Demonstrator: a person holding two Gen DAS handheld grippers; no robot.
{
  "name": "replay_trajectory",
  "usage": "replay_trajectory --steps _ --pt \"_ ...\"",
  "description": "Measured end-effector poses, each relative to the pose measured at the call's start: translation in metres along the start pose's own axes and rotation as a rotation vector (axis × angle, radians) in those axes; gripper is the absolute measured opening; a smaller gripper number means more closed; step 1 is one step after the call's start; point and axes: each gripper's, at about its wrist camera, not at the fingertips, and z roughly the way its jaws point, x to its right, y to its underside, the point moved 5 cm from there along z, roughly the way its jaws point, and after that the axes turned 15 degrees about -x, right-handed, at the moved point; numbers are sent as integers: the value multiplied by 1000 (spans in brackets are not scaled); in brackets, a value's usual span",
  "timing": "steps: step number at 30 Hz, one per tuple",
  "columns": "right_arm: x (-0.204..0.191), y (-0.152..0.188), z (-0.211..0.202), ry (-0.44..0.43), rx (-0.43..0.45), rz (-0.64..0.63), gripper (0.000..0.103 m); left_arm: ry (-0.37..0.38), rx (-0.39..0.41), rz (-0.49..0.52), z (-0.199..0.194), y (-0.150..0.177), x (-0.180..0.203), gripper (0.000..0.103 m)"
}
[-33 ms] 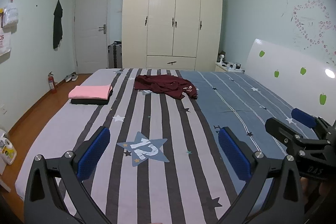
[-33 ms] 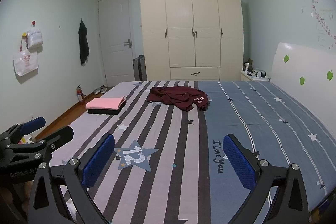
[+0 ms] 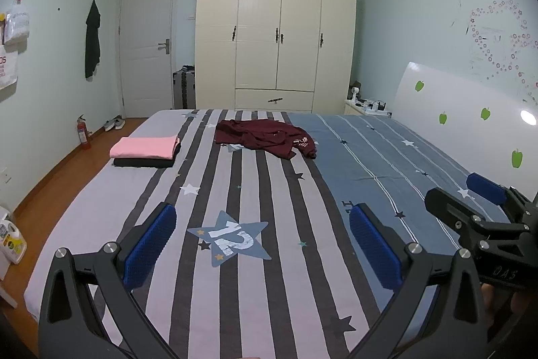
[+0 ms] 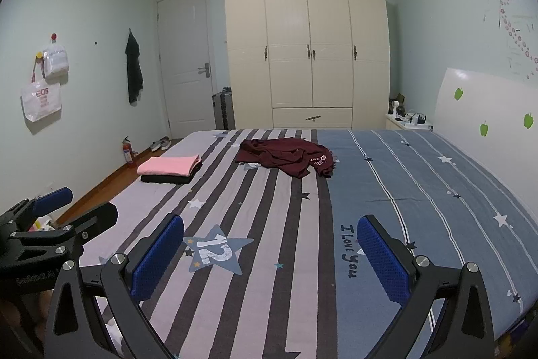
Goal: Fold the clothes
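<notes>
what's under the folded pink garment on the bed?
The folded pink garment lies on a folded black garment, whose edge shows at the front and right. Both sit on the striped bedsheet. Whether anything else lies between or underneath is covered.

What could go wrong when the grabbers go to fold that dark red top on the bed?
The maroon top lies crumpled, so a grabber might pinch several layers together and fold it crooked. The folded pink and black pile sits close to its left, and dragging the top sideways could knock it. Both the left gripper and right gripper are open and far from the top, a long reach across the bed.
</notes>
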Motion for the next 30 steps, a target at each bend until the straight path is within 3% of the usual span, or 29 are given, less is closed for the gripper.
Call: replay_trajectory --steps 30 --pt "-4 -4 -7 -8 2 -1 102 -1 22 -11 -6 -1 -4 102"
